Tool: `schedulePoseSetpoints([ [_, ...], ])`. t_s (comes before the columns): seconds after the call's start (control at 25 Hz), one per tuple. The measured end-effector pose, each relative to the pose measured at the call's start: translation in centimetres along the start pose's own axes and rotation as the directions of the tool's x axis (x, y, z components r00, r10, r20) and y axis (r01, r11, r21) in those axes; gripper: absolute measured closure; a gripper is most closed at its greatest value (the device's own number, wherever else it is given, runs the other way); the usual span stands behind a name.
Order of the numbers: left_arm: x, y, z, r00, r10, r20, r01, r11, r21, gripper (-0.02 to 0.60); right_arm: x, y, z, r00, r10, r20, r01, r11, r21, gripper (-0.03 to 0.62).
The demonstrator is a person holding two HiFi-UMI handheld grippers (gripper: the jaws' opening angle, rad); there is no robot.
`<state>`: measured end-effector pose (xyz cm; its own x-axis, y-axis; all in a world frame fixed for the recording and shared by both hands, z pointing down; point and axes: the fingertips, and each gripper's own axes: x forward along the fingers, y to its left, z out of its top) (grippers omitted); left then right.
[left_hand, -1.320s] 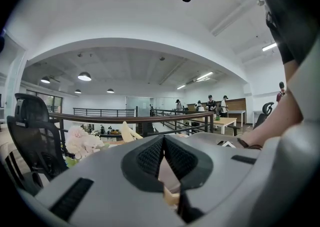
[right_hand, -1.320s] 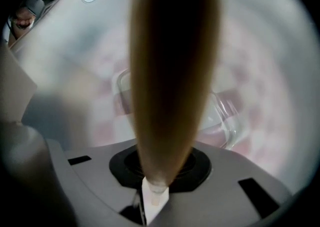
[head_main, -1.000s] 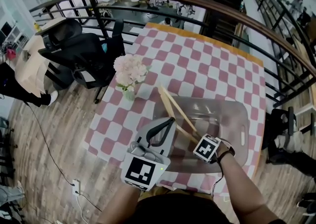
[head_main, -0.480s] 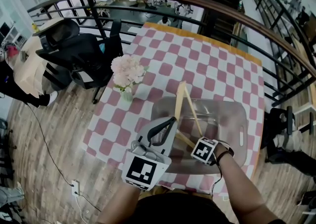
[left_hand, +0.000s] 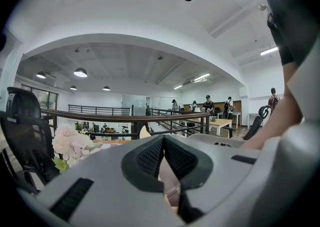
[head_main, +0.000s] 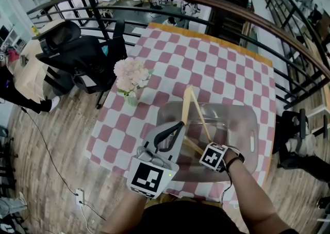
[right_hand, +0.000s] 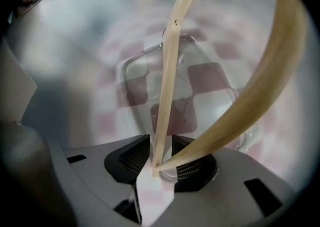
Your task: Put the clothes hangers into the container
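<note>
A wooden clothes hanger (head_main: 186,106) stands tilted in the clear plastic container (head_main: 248,120) on the checked table. Its top rises past the container's far rim. My right gripper (head_main: 212,155) points straight down into the container. Its jaws have just been opening and now stand open, with the hanger's corner (right_hand: 167,71) loose between the pads. Through the container's clear bottom (right_hand: 145,71) the checks show. My left gripper (head_main: 180,124) hovers level at the container's near left edge. In the left gripper view it (left_hand: 163,141) is shut with nothing in it.
A vase of pale flowers (head_main: 131,76) stands on the cloth, left of the container. A curved railing (head_main: 206,1) runs just behind the table. A black office chair (head_main: 77,47) sits on the floor to the left. People stand far off (left_hand: 207,107).
The hanger's top has swung from the upper left to the right and now stands steeper in the container. The right gripper has shifted slightly left. The left gripper has stayed put.
</note>
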<state>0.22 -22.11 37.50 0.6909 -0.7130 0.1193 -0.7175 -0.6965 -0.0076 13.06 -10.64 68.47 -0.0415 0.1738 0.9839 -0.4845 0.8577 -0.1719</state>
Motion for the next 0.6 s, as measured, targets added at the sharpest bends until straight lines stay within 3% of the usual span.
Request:
schedulePoseSetpoints([
  [0.6, 0.2, -0.7, 0.0, 1.000, -0.029, -0.007, 0.029, 0.999, 0.032, 0.572, -2.6, -1.4, -0.7, 0.998, -0.068, 0.012, 0.068, 0.998, 0.020, 0.430],
])
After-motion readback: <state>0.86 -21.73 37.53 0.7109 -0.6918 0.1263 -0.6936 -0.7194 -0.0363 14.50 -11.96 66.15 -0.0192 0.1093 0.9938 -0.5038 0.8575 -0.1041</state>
